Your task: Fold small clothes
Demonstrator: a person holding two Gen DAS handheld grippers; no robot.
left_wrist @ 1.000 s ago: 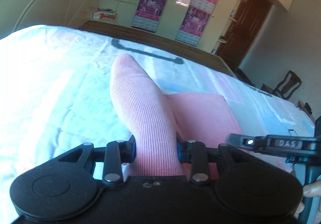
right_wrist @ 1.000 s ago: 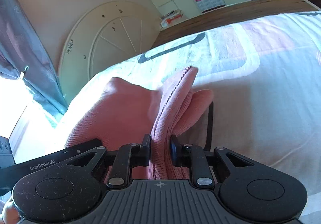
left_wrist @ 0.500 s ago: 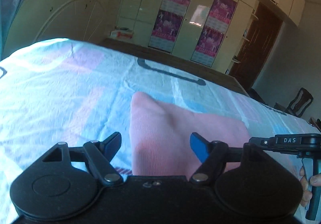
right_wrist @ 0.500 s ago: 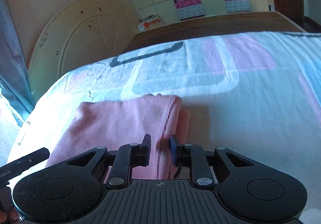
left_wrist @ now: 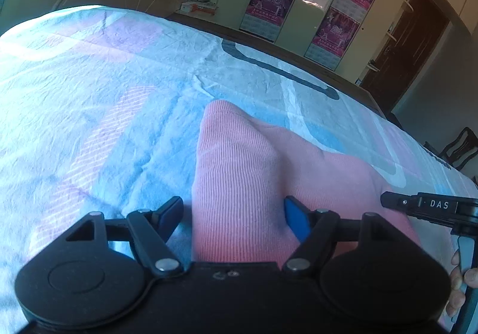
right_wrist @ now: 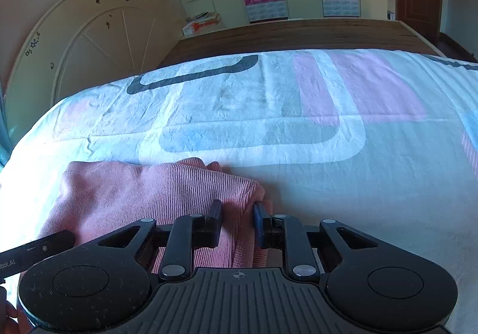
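Bed, patterned sheet. Pink garment folded flat on it, near edge. Right tongs, lettered "DAS", pinch its folded edge. Left tongs, just opened, spread astride a raised fold, pads clear.

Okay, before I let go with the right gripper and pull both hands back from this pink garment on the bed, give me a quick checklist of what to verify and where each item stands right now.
1. Left gripper released: ok. Its jaws have just been opening and now stand wide, pads clear of the pink garment between them.
2. Right gripper released: not ok. Its jaws are closed on the garment's right edge.
3. Garment down on the bed sheet: mostly ok, but a ridge stands up in front of the left gripper.
4. Folded edges aligned: cannot tell; the near part is hidden behind the grippers.
5. Sheet around the garment free of other items: ok in both views.
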